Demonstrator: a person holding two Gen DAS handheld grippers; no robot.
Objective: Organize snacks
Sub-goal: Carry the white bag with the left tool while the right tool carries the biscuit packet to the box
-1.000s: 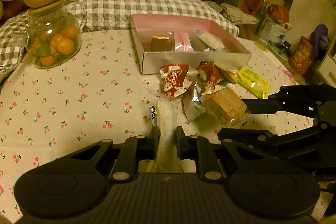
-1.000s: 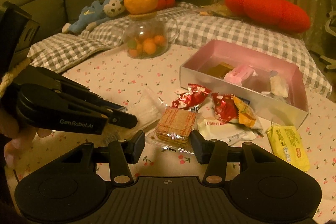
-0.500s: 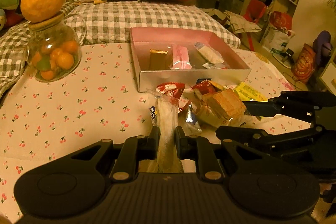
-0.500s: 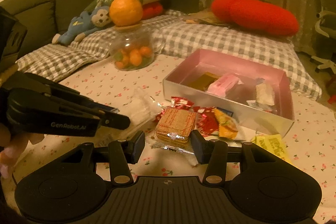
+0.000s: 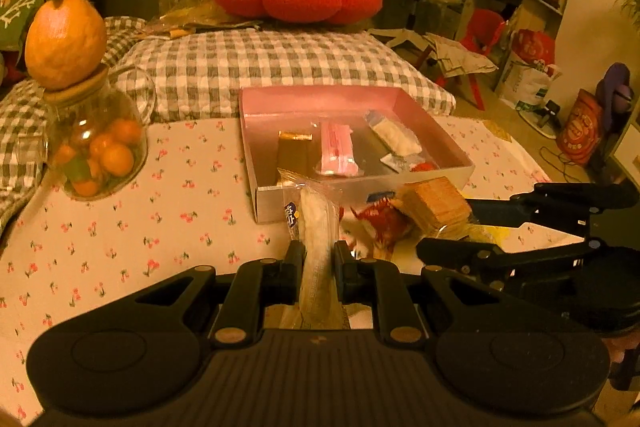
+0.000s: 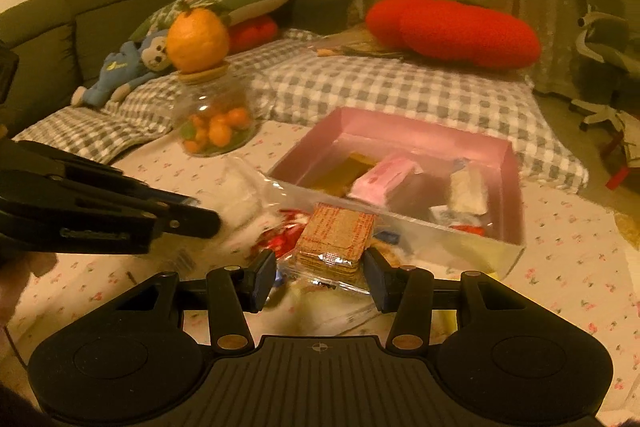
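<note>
Several wrapped snacks are already placed in the pink-lined open box (image 5: 436, 131). A clear-wrapped white snack stick (image 5: 318, 227) is pinched by the left gripper (image 5: 316, 263) and a clear-wrapped square cracker stack (image 6: 334, 237) by the right gripper (image 6: 320, 267), both near the box's front wall. Loose red packets (image 5: 380, 219) remain on the tablecloth.

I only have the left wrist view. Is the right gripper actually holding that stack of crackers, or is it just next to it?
Observer: Holding it. In the right wrist view the cracker pack sits between the fingers of the right gripper, with both pads against its clear wrapper.
Operator: What is behind the jar, past my left edge?
Observer: A blue monkey plush lies on the checked cushion behind the jar.
</note>
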